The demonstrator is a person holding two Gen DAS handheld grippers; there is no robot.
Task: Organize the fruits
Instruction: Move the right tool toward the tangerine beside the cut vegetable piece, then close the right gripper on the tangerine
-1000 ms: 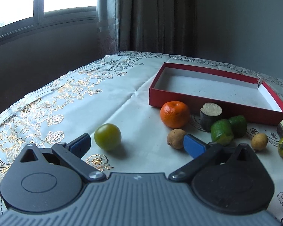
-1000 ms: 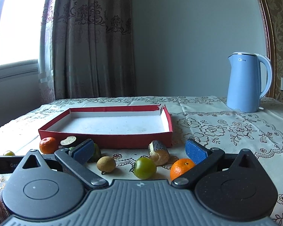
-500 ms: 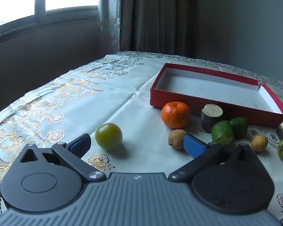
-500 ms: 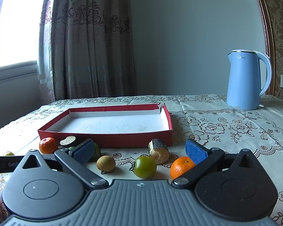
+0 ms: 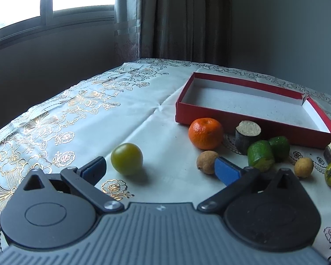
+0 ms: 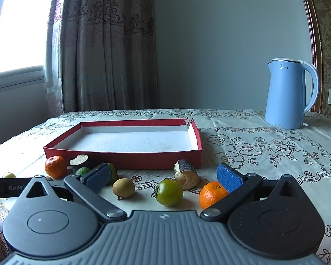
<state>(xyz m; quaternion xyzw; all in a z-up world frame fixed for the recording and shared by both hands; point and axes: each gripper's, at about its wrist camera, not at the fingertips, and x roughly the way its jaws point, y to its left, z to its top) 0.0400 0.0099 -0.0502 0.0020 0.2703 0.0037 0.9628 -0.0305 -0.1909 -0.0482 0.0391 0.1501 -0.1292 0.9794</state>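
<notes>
Fruits (image 6: 169,192) are crowding the near side of the red box (image 6: 123,160), blocking that approach, while the table (image 5: 94,119) is lying bare to its left and a kettle (image 6: 289,92) is standing far right.

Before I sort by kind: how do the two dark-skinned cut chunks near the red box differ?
The left chunk stands upright, pale flat cut face up; the right chunk lies tipped on its side, its yellowish cut end facing the camera. The left chunk sits among the green pieces next to an orange; the right chunk lies nearer the box's right corner, behind a green tomato. Both have dark skin and rest on the tablecloth outside the box.
</notes>
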